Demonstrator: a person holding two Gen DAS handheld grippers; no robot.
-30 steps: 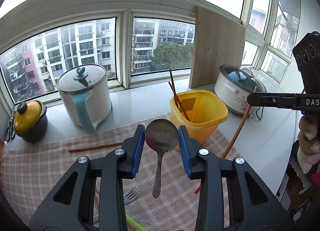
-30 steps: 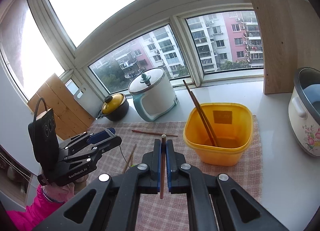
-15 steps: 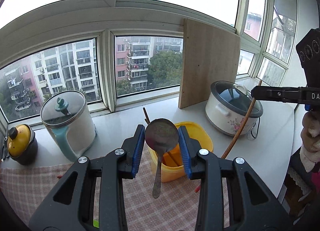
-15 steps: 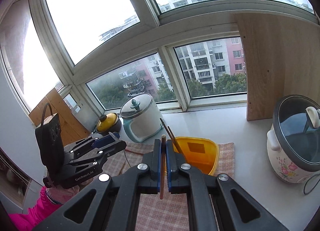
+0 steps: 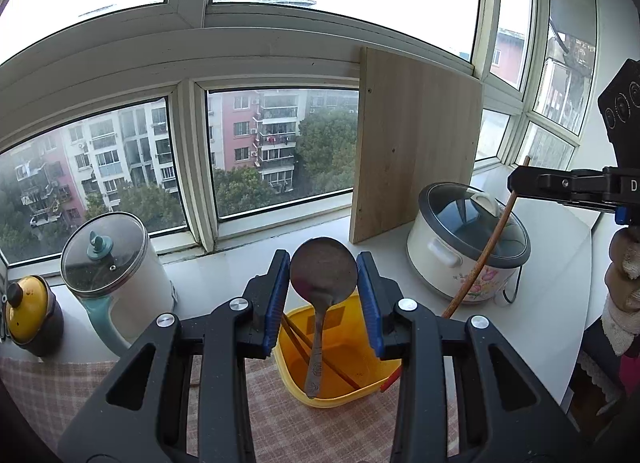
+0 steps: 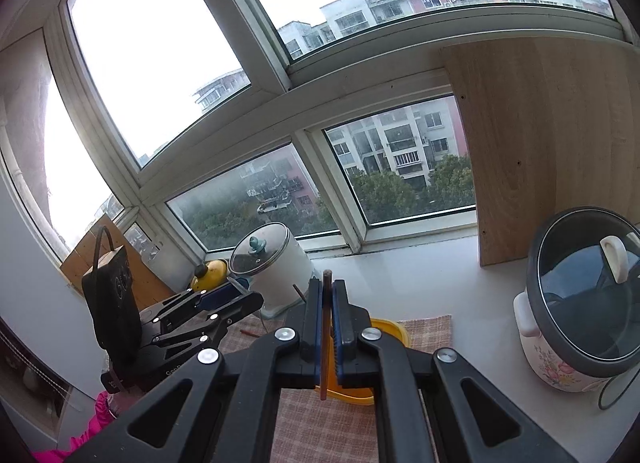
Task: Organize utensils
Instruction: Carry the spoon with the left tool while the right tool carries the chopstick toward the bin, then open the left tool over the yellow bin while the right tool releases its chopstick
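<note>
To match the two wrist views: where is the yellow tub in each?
Left wrist: yellow tub at bottom centre, behind the spoon held by the left gripper.
Right wrist: a sliver low at centre, mostly hidden by the right gripper.
Shared landmark: flowered rice cooker, right of it.

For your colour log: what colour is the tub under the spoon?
Yellow tub, clearest in the left wrist view, below the spoon.

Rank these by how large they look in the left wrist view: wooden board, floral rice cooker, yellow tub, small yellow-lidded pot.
1. wooden board
2. floral rice cooker; yellow tub: these look alike, and the gripper hides part of the tub, so no ranking.
3. small yellow-lidded pot
</note>
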